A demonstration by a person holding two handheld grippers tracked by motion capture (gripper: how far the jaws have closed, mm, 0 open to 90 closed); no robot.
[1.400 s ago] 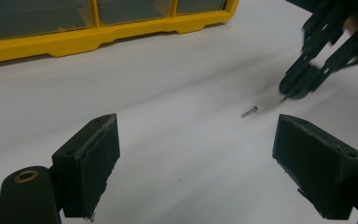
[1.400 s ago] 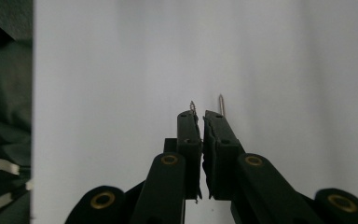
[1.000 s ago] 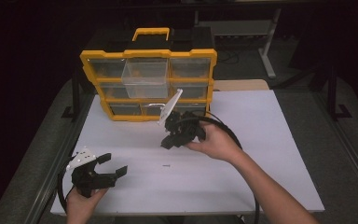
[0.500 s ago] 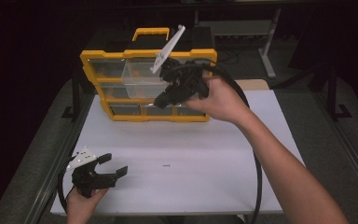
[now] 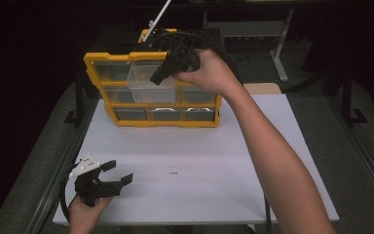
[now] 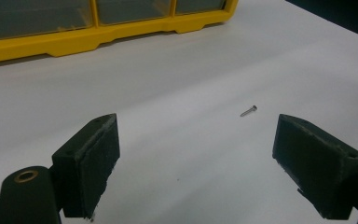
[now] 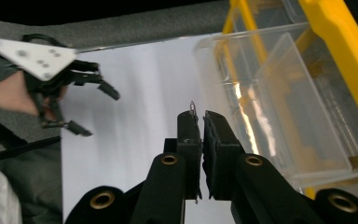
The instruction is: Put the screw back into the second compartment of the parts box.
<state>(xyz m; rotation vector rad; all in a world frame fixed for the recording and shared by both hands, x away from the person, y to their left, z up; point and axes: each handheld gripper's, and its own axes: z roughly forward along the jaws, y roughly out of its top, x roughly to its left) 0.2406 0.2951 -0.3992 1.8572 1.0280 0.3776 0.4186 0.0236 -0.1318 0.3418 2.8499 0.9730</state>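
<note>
White tabletop (image 5: 214,161), dark room behind; yellow organizer (image 5: 152,119) stands at the far edge with one clear drawer (image 5: 146,87) pulled out of its middle column.

Right gripper (image 7: 200,116) — jaws pinched nearly together on a small screw (image 7: 192,106), its tip poking out above the pads. In the high view the right gripper (image 5: 168,68) is up beside the open drawer, jaws angled down toward it. Left gripper (image 5: 114,183) rests at the near left of the tabletop, jaws wide and holding nothing. A second screw (image 6: 248,110) lies loose on the tabletop between and beyond those jaws; it shows as a speck in the high view (image 5: 174,172).

Step in hand, as judged: drop the held screw into the drawer.

Notes for doing it well:
- Bring the jaw tips over the drawer's middle, clear of its front wall, before easing the grip.
- Go low — a screw let go from height may bounce out of the shallow plastic.
- Grip is at the very tip of the pads; avoid jolts or tilts that could let it slip early.
- Do not knock the drawer; it hangs out unsupported.
</note>
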